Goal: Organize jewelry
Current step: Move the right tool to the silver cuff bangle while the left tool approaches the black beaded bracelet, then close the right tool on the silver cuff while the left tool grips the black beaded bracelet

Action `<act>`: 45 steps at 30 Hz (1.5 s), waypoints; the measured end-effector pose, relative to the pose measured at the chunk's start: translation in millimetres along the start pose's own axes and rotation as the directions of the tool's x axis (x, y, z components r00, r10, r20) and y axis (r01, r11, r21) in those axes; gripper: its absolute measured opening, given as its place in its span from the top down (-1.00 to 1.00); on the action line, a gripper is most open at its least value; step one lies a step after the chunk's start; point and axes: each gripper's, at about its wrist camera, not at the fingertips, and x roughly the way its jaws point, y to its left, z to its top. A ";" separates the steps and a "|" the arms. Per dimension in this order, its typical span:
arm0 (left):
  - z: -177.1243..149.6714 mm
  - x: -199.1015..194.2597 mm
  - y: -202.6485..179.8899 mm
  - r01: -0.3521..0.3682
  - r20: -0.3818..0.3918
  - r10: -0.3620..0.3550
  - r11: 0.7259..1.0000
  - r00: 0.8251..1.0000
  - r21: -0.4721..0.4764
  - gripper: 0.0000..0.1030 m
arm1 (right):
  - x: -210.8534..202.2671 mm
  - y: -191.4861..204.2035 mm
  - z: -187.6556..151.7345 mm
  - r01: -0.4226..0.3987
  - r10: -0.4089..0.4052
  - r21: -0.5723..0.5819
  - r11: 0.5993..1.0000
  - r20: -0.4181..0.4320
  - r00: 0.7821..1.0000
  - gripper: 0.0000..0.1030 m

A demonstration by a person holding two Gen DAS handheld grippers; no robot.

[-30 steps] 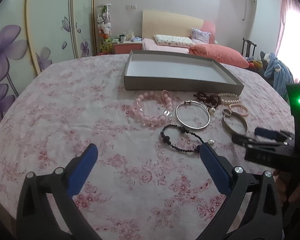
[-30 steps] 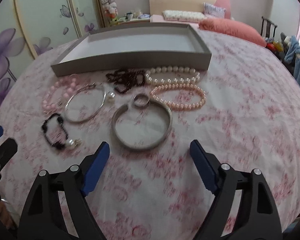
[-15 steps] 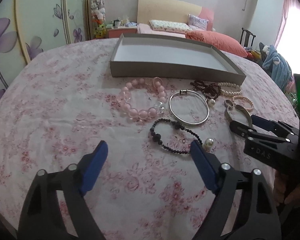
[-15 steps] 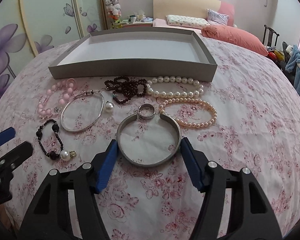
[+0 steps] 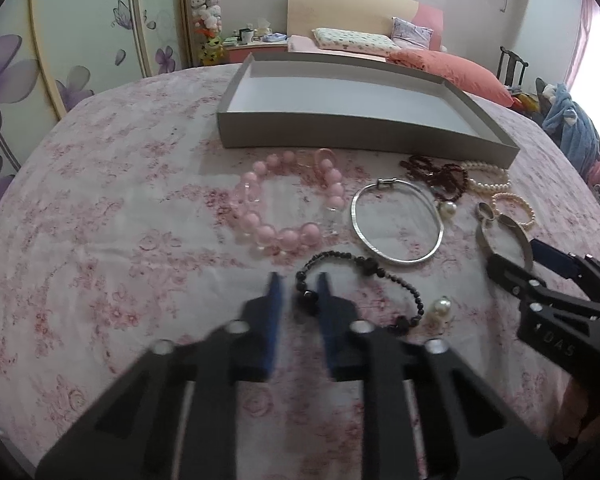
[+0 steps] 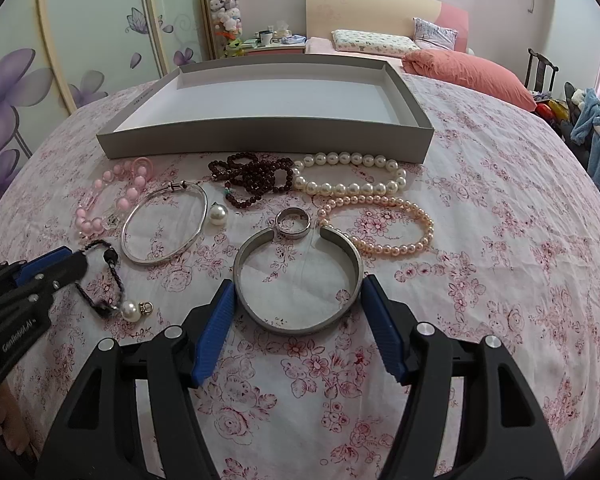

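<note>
Left gripper [image 5: 298, 284] pinches the black bead bracelet [image 5: 364, 268] — right gripper [image 6: 298, 300] gapes around the steel cuff [image 6: 298, 278].

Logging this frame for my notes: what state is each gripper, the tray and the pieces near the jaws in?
left gripper: jaws nearly shut around the black bead bracelet, motion-blurred
right gripper: open, jaws either side of the wide silver cuff
grey tray: empty
thin silver bangle: clasp closed, flat on cloth

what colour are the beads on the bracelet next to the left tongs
Black, on the beaded bracelet with one white pearl; clearest in the left wrist view.
</note>
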 end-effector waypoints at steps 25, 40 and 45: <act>-7.3 -26.7 10.4 0.094 0.076 -0.094 0.996 0.993 0.000 0.78 | -22.9 -16.0 -11.8 -0.064 0.060 0.070 0.996 0.052 0.997 -0.25; 5.5 -75.0 -7.2 0.137 0.263 -0.150 0.988 0.953 0.066 0.78 | -67.1 -11.3 -3.0 -0.057 0.038 0.062 0.996 0.272 0.962 -0.25; 13.1 -90.8 -8.0 0.081 0.338 -0.099 0.994 0.936 0.070 0.78 | -84.8 -7.3 2.3 -0.018 0.000 0.044 0.999 0.373 0.928 -0.25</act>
